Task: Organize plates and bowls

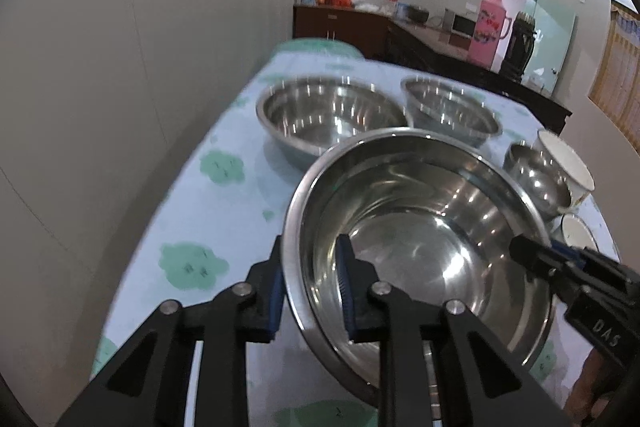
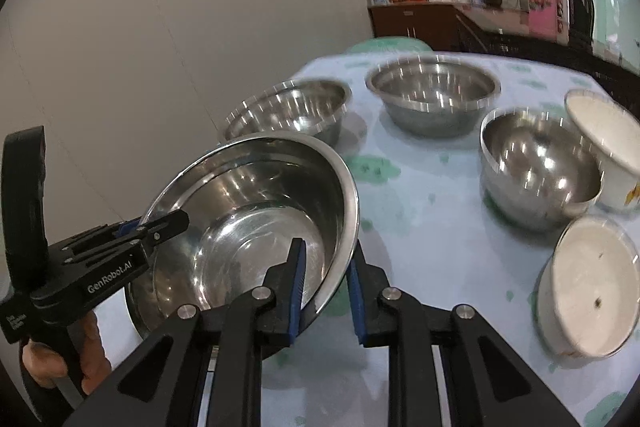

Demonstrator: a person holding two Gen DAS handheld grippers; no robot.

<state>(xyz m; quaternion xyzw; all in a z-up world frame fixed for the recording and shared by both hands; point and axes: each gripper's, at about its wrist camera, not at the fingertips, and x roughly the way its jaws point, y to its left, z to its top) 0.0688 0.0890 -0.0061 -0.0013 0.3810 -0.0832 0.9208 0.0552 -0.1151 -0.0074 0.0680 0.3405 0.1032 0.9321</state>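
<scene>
**Both grippers pinch the rim of one steel basin**

A plain pale wall runs behind a table (image 2: 440, 227) covered with a light blue cloth printed with green patches. Beyond the table stands a dark wood counter (image 1: 420, 39) with a pink thermos (image 1: 488, 27) and other clutter too blurred to name.

Nearest the cameras sits a large steel basin (image 2: 248, 227), tilted, with what looks like a second one nested inside. The left gripper (image 1: 310, 275) has its blue-padded fingers closed on the basin's rim, one finger outside the wall and one inside. The right gripper (image 2: 326, 275) pinches the opposite rim the same way. Each gripper also shows in the other's view, clamped at the rim; a hand (image 2: 60, 359) grips the left tool's handle.

Farther back on the cloth stand two more steel bowls side by side, the left bowl (image 2: 288, 111) and the middle bowl (image 2: 434, 95). To the right sits a rounder small steel bowl (image 2: 540, 167), touching a white bowl (image 2: 608, 147) that leans on it. A second white bowl (image 2: 588, 287) lies tilted nearer the edge.
</scene>
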